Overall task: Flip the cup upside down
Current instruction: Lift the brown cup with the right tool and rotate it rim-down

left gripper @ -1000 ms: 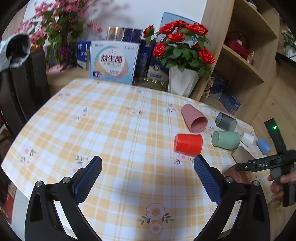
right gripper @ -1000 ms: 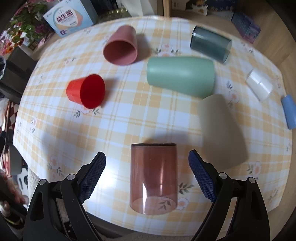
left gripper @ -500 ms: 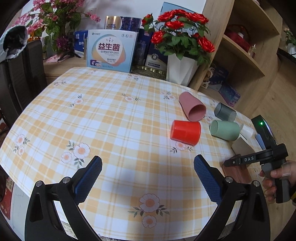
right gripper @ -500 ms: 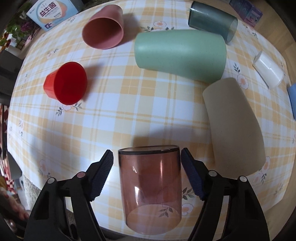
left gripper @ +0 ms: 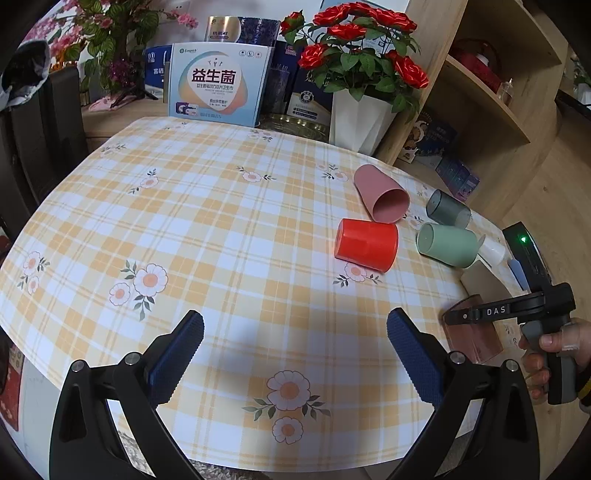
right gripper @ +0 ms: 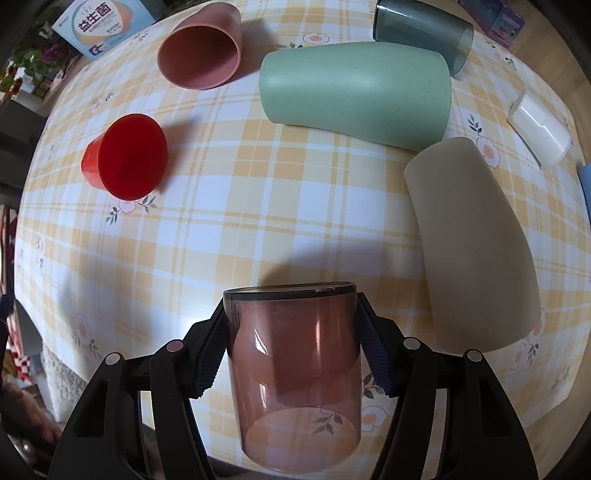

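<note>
A clear brown cup (right gripper: 295, 369) lies on its side near the table's front edge, its base pointing away from the right wrist camera. My right gripper (right gripper: 291, 347) is shut on the brown cup, pads on both sides. It also shows in the left wrist view (left gripper: 476, 336), partly hidden behind the right gripper (left gripper: 480, 314). My left gripper (left gripper: 295, 347) is open and empty above the checked tablecloth (left gripper: 221, 229).
Other cups lie on their sides: red (right gripper: 125, 157), pink (right gripper: 201, 48), green (right gripper: 358, 90), beige (right gripper: 469, 243), dark grey (right gripper: 421, 31), white (right gripper: 539, 127). Boxes (left gripper: 218, 86) and a rose pot (left gripper: 360, 110) stand at the back, a shelf (left gripper: 491, 81) to the right.
My right gripper has moved in and closed its jaws onto the brown cup. My left gripper has drifted a little over the table, still open.
</note>
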A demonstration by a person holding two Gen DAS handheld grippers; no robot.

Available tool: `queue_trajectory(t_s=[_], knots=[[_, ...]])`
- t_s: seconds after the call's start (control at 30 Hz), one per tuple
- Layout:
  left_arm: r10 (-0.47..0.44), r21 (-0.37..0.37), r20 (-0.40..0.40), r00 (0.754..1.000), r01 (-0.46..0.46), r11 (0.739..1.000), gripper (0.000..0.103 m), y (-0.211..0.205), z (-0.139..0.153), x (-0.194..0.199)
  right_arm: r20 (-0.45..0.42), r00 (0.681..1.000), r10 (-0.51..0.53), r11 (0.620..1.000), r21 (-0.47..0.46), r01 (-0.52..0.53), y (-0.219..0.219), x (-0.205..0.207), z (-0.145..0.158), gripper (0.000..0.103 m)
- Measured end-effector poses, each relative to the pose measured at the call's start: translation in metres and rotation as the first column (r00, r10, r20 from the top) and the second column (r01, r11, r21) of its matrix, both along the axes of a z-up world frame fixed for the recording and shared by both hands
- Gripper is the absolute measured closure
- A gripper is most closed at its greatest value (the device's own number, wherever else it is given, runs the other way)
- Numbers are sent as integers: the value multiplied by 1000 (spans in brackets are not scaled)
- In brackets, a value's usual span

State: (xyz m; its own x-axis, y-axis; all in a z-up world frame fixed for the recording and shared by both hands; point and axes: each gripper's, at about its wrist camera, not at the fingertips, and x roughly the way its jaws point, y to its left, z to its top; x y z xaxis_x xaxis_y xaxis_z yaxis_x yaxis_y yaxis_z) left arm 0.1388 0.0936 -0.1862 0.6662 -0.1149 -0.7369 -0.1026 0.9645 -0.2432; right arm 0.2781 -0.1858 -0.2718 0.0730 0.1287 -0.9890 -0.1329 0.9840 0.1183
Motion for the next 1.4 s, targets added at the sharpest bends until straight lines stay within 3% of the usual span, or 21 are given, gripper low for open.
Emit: queue_trajectory(t_s=[0.3, 0.47, 0.77, 1.03, 1.27, 1.4], knots=[[-6, -1, -1, 1000, 6, 1000, 6, -3, 0, -1, 63, 998, 8, 999, 31, -10, -9, -27, 16, 41], [-12, -2, -4, 1000, 12, 1000, 6, -8, 1, -3, 168, 985, 30, 999, 30, -36, -17, -59, 39, 41], [-36, 6, -12, 999, 36, 999, 6, -20, 3, -4, 248, 967, -57, 994, 100, 33, -57, -101, 57, 41], [-49, 24, -10, 999, 50, 998, 6, -29, 7, -7, 311, 947, -80, 995, 87, 56, -63, -103, 65, 41], [-55, 28, -16, 998, 55, 998, 6, -32, 8, -8, 313, 947, -69, 997, 48, 57, -66, -98, 66, 41], [-58, 27, -17, 998, 59, 998, 6, -32, 7, -9, 273, 957, -94, 994, 78, 76, -78, -98, 63, 41]])
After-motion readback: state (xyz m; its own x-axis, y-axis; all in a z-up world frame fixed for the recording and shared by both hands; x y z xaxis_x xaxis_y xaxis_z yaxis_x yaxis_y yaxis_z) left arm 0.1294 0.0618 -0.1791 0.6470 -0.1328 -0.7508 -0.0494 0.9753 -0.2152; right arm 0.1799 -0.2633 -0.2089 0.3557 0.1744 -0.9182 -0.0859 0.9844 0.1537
